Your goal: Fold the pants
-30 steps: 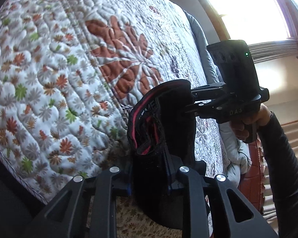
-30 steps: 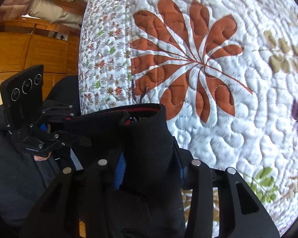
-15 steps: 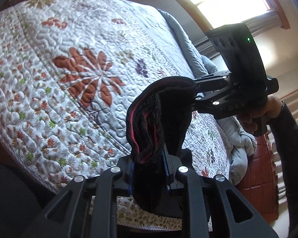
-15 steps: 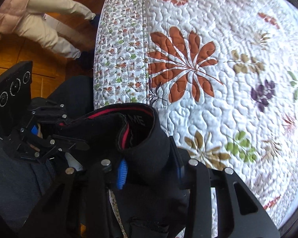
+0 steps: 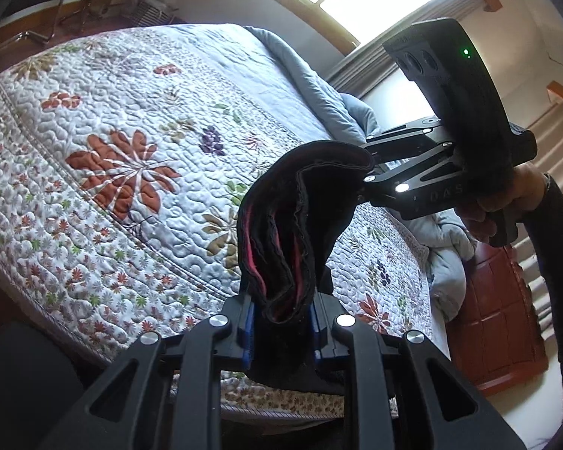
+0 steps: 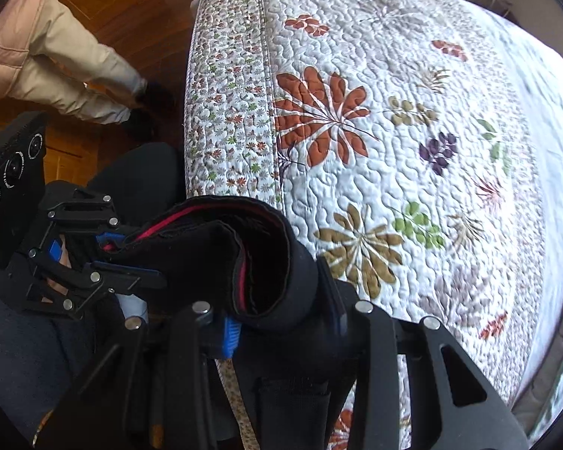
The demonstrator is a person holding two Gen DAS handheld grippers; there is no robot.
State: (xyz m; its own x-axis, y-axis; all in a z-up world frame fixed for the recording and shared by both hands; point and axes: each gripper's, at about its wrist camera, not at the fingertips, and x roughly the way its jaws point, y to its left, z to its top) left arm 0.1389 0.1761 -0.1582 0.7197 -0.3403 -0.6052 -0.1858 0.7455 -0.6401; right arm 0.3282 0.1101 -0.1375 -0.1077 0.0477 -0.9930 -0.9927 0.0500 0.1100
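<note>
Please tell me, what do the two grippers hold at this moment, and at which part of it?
Both hold the black pants at the waistband: the left gripper pinches one end, the right gripper the other, above the quilt.

Bed (image 5: pixel 139 195): covered by a white quilted bedspread (image 6: pixel 413 75) printed with rust, olive, purple and green leaf sprays; a border band of small flowers is carried along the near edge and side. A grey-blue duvet (image 5: pixel 304 75) is laid along the far side and is bunched at the far corner. Wooden floor (image 6: pixel 139 18) is seen beside the bed.
</note>
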